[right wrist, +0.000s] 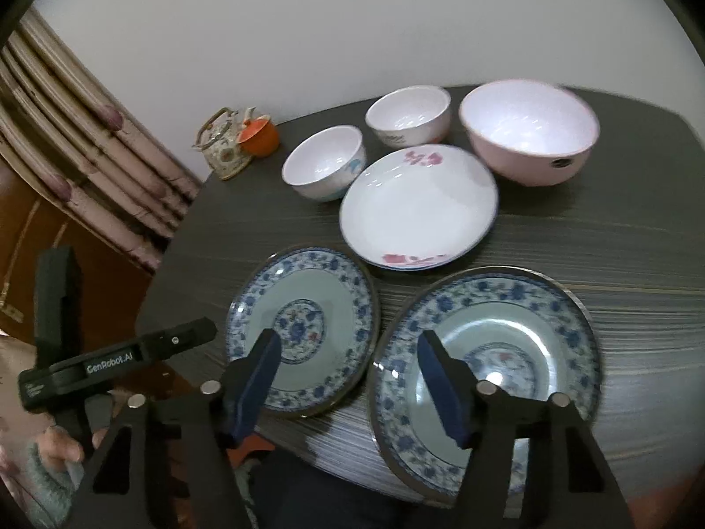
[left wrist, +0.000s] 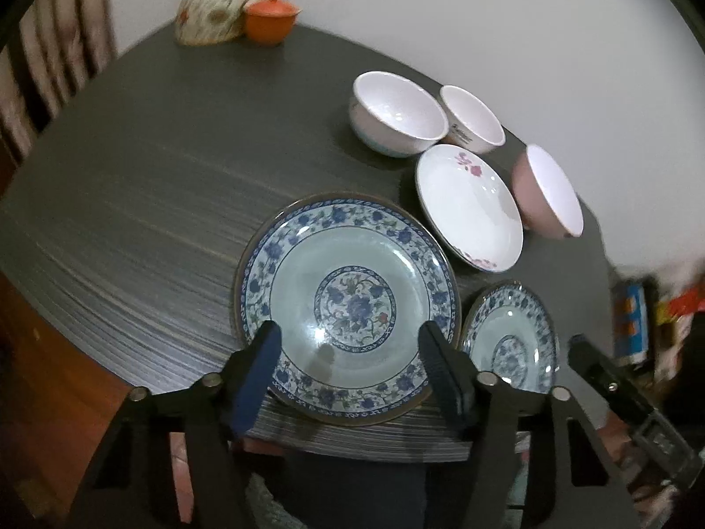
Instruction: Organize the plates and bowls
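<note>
Two blue-patterned plates lie at the table's near edge. In the left wrist view my open, empty left gripper (left wrist: pixel 348 344) hovers over one (left wrist: pixel 348 304); the other (left wrist: pixel 511 339) lies to its right. In the right wrist view my open, empty right gripper (right wrist: pixel 348 352) hangs above the gap between the left plate (right wrist: pixel 304 326) and the right plate (right wrist: pixel 489 370). Behind them are a white plate with pink flowers (left wrist: pixel 469 207) (right wrist: pixel 418 207), two white bowls (left wrist: pixel 396 112) (left wrist: pixel 471 119) (right wrist: pixel 324 163) (right wrist: pixel 407 114) and a pink bowl (left wrist: pixel 548 191) (right wrist: pixel 528 130).
A floral teapot (left wrist: pixel 211 9) (right wrist: pixel 224 141) and an orange lidded cup (left wrist: pixel 269 17) (right wrist: pixel 260 134) stand at the far table edge by the wall. A curtain (right wrist: pixel 88 141) hangs on the left. The dark table (left wrist: pixel 154 176) curves off near me. The other gripper's body (right wrist: pixel 119 361) sits at the left.
</note>
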`<state>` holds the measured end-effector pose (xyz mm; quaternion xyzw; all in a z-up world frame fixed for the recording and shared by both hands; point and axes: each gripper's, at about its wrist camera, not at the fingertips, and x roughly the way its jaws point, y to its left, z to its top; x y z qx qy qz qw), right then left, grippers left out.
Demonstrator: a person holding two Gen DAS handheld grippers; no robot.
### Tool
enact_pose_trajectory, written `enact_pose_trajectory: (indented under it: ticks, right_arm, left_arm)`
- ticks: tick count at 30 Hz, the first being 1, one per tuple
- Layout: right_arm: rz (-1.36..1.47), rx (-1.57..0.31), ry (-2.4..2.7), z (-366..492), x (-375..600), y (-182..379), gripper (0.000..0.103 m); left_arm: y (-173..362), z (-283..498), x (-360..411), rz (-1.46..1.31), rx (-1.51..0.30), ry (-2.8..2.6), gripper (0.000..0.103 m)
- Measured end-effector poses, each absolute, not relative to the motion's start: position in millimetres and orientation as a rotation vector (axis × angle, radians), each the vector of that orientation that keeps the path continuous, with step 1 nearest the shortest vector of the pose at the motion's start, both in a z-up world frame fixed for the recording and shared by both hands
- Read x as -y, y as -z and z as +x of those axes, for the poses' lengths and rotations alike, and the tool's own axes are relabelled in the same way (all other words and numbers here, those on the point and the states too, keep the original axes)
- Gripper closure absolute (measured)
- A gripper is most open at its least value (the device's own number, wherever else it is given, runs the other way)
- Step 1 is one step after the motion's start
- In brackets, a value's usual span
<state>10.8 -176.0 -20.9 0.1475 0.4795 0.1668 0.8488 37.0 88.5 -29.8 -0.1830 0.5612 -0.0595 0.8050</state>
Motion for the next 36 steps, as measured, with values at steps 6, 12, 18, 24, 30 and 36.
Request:
enact_pose_trajectory:
  ticks: [6, 12, 18, 24, 30, 36]
  right_arm:
    - [0.346, -1.097, -0.395, 41.9, 169.3, 41.4, 0.060]
    - [0.344, -1.165, -0.406, 68.8, 159.7, 64.4, 0.069]
    - [0.307, -1.206, -0.420, 86.8, 149.5, 81.8, 0.069]
    - [0.300, -1.238, -0.416, 98.3, 146.0, 96.1, 0.074]
    - [0.292, -1.252, -0.414, 105.6, 143.2, 106.0, 0.074]
    - [0.290, -1.255, -0.422, 111.2, 142.0, 111.7, 0.074]
  left_arm:
    - [40.4, 43.6, -115.8, -0.524, -1.229, 0.123, 0.048]
    - [53.2, 48.0, -130.7, -0.590, -1.260, 0.110, 0.054]
    - [67.1, 50.0, -139.2, -0.625, -1.284, 0.089, 0.057]
    - [75.8, 51.8, -147.9, -0.641, -1.291, 0.066, 0.058]
    - [86.6, 52.5, -157.2, -0.660, -1.306, 0.034, 0.060]
    - [92.4, 53.0, -159.3, -0.650, -1.311, 0.018, 0.064]
